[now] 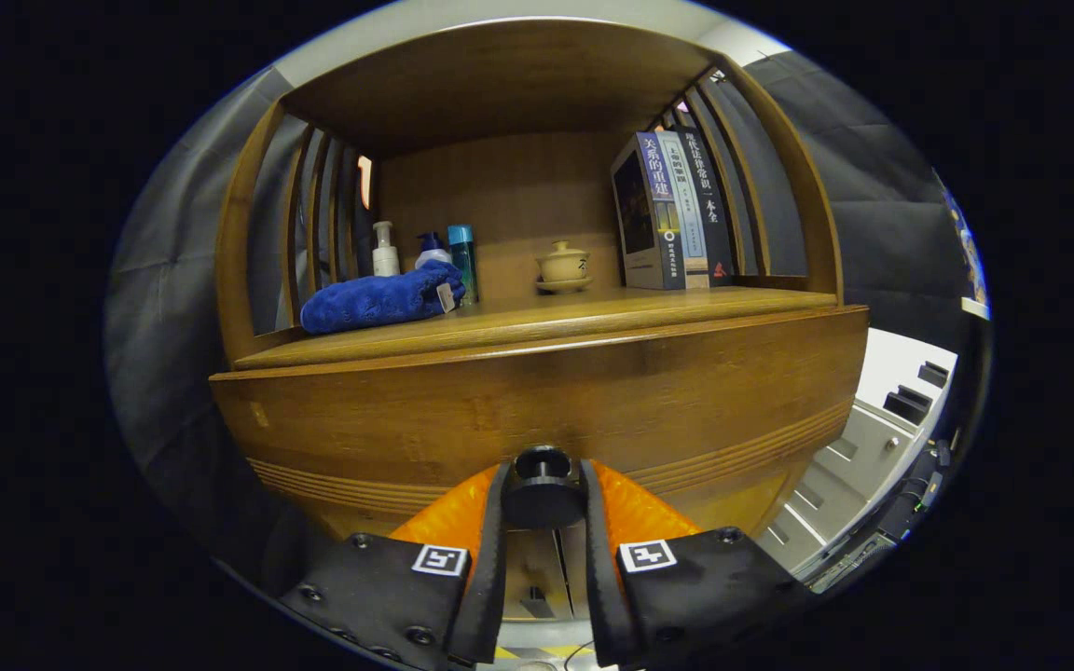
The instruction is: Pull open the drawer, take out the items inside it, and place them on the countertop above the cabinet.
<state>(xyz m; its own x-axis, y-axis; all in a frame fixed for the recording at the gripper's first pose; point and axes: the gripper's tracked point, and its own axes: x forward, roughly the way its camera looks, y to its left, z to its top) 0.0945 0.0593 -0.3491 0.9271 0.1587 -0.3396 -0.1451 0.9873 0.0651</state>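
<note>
A wooden cabinet's drawer front (537,401) stands just ahead of me, under the countertop (537,317). A round black knob (543,489) sticks out of its lower middle. My gripper (543,494) has its two orange-backed fingers (490,531) pressed on either side of that knob, shut on it. What lies inside the drawer is hidden behind the front. On the countertop, a folded blue towel (378,298) lies at the left.
Behind the towel stand a white pump bottle (385,250), a blue pump bottle (432,250) and a teal bottle (462,261). A small lidded ceramic cup (563,266) sits mid-shelf; upright books (672,214) fill the right. Slatted wooden sides enclose the shelf. A grey unit (873,438) stands right.
</note>
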